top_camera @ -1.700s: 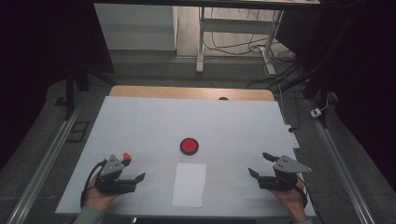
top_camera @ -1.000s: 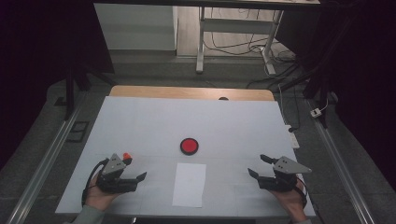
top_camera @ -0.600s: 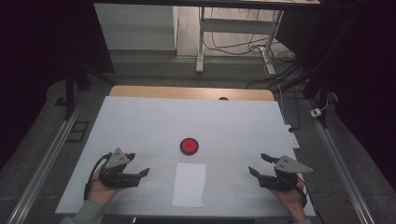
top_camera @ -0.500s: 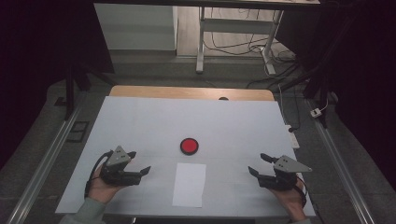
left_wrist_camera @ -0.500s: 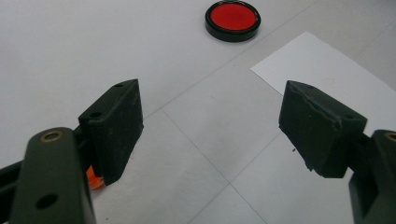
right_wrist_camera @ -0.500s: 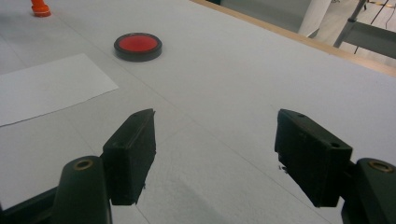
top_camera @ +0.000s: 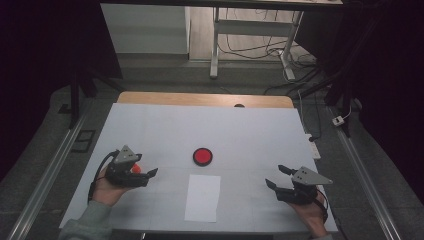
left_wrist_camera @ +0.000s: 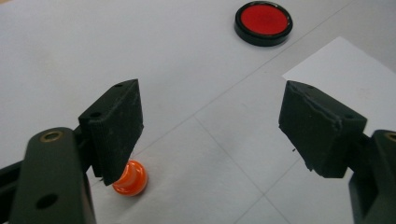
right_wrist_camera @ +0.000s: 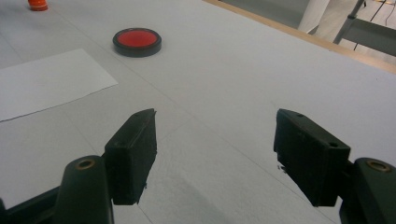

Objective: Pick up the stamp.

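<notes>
A red disc (top_camera: 202, 156) lies just beyond a white paper sheet (top_camera: 202, 197) on the grey table (top_camera: 250, 130).

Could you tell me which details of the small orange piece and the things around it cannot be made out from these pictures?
- Orange piece: in the left gripper view the left gripper covers its top with one jaw, so its full shape is hidden.
- The same piece in the right gripper view is cut off by the top edge.
- In the high view it is mostly behind the left gripper's body.
- Red disc: too small in the high view to read any marking.
</notes>
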Demonstrator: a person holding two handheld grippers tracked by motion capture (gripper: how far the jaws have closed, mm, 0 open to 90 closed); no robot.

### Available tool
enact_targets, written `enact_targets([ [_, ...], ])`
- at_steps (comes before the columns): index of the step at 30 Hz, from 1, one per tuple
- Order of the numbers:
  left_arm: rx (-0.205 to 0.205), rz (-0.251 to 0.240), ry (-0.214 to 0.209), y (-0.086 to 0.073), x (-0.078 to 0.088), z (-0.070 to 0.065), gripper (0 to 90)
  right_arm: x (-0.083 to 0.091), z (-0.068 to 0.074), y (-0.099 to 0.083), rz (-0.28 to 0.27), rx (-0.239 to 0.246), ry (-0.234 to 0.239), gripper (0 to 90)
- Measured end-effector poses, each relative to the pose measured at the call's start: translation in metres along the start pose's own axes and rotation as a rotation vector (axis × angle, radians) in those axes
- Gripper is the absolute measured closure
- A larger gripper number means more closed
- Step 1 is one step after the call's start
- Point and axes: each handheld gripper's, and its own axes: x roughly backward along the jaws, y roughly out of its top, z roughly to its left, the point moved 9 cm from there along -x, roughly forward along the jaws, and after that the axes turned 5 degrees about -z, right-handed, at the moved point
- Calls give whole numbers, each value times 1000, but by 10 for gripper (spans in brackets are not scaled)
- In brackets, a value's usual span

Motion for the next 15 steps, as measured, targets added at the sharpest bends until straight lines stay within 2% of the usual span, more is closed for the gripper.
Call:
enact_targets([
  [15, 9, 47, 58, -2, -8, 35, 223, -2, 1, -3, 13, 1, -3, 305],
])
